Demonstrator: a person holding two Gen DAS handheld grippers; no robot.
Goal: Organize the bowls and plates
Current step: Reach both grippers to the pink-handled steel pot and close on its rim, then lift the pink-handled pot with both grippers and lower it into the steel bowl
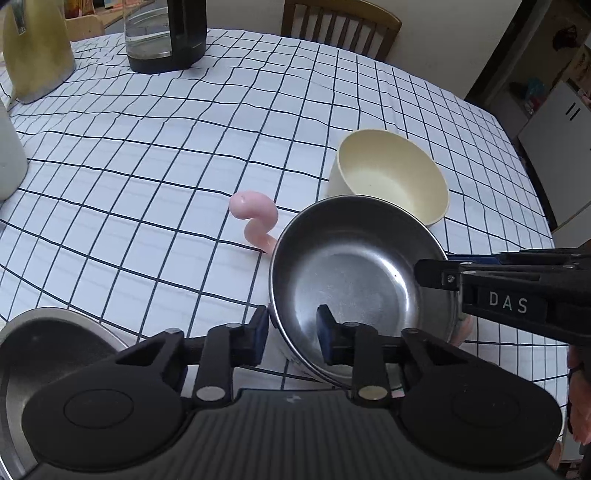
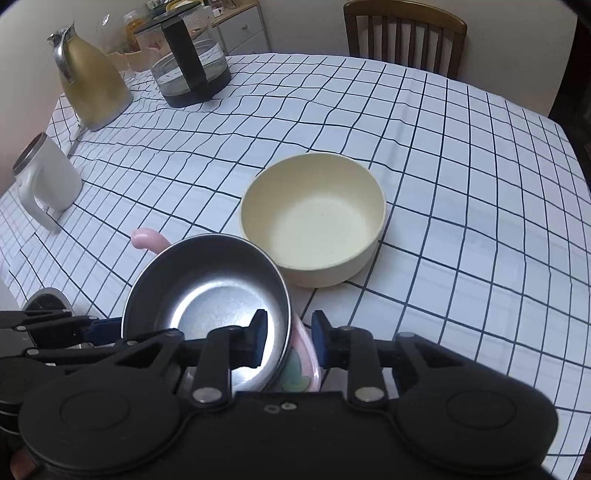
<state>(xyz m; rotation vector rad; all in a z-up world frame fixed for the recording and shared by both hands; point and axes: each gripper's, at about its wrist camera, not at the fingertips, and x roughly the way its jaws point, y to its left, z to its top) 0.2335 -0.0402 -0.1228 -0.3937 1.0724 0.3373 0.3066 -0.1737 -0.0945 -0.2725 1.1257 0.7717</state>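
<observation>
A steel bowl sits tilted in a pink flamingo-shaped dish, whose neck sticks out to the left. My left gripper straddles the bowl's near-left rim with a wide gap between the pads. My right gripper straddles the opposite rim of the steel bowl and the pink dish, also with a gap. The right gripper also shows in the left wrist view. A cream bowl stands just behind. A second steel dish lies at the lower left.
The checked tablecloth covers a round table. At the far left stand a gold jug, a glass coffee pot and a white mug. A wooden chair stands behind the table.
</observation>
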